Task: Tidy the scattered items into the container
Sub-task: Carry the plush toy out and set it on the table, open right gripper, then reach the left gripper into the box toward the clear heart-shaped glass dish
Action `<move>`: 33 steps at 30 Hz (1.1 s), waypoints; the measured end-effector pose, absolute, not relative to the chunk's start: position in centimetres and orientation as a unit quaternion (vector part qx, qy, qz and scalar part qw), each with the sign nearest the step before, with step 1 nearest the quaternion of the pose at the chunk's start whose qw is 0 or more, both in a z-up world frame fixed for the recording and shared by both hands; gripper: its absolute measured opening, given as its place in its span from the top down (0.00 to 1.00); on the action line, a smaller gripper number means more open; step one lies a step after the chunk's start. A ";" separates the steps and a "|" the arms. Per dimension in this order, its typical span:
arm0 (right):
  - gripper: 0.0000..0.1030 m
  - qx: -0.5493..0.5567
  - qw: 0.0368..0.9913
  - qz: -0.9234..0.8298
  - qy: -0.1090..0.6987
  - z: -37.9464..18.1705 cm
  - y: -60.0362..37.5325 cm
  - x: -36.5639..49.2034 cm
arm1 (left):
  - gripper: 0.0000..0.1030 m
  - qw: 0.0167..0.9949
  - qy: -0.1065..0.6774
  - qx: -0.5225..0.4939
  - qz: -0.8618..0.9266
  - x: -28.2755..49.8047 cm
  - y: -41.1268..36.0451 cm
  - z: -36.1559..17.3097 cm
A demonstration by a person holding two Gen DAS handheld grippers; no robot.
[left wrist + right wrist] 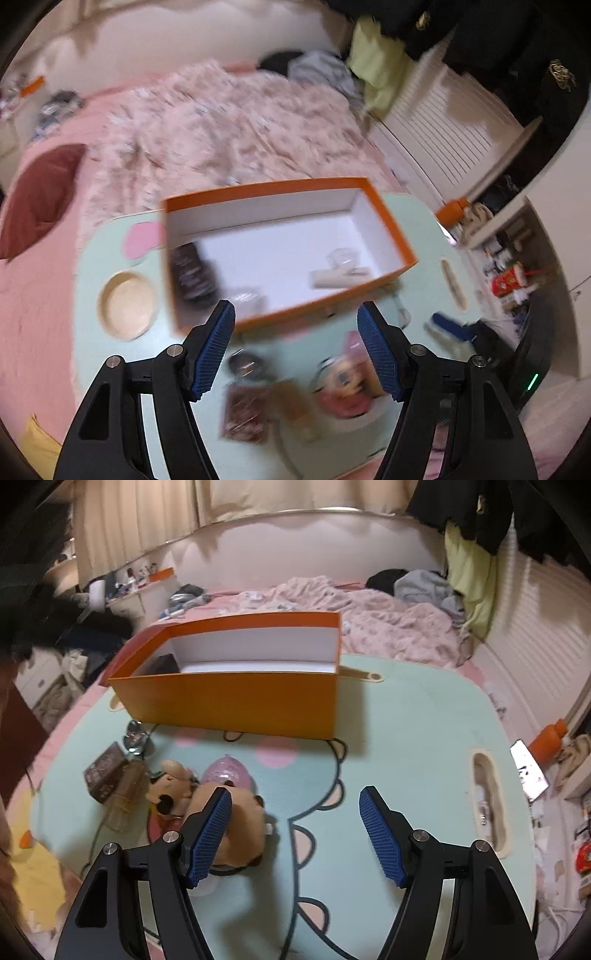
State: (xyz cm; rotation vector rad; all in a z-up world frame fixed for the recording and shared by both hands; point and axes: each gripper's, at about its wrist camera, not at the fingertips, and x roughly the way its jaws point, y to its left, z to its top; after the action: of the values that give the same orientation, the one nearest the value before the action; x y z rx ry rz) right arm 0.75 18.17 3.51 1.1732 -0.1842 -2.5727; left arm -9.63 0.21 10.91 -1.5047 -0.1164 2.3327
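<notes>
On the table: orange box is sitting open, a dark item and pale items lying inside.
Loose items: plush toy and brown packet are lying before the box.
Left tool: hovering released, gripping nothing.
Right tool: released, empty, beside the plush toy.

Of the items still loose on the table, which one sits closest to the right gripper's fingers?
The tan plush toy, right beside the right gripper's left finger; the pink item and brown packet lie farther off.

I'm in a lived-in bedroom — a bed with a rumpled pink blanket, curtains behind the headboard, clothes heaped about.
</notes>
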 end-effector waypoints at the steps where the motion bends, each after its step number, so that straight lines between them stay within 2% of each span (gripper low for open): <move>1: 0.30 0.407 0.150 -0.899 -0.058 3.5 18.1 0.9 | 0.33 0.178 -0.039 -0.549 0.816 -10.7 1.0 10.7; 7: 0.31 0.393 0.139 -0.908 -0.038 3.6 17.7 1.6 | 0.33 0.132 -0.014 -0.594 0.793 -14.6 4.5 8.1; 17: 0.31 0.385 0.159 -0.908 -0.040 3.7 17.8 1.4 | 0.33 0.091 0.016 -0.621 0.778 -15.7 6.3 3.9; 24: 0.30 0.386 0.154 -0.908 -0.044 4.5 18.8 -0.6 | 0.33 0.072 0.027 -0.614 0.785 -15.7 6.0 3.8; 29: 0.30 0.392 0.186 -0.898 -0.066 5.5 19.5 -2.8 | 0.33 0.063 0.040 -0.613 0.787 -16.3 5.7 2.8; 33: 0.30 0.401 0.211 -0.889 -0.071 6.3 19.9 -4.6 | 0.33 0.075 0.016 -0.622 0.780 -17.1 4.8 2.3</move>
State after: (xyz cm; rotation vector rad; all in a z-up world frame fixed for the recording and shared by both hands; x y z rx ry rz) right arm -4.57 19.87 6.30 1.1139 -0.1974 -2.4703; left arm -17.07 4.80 2.34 -1.8654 0.0481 2.3393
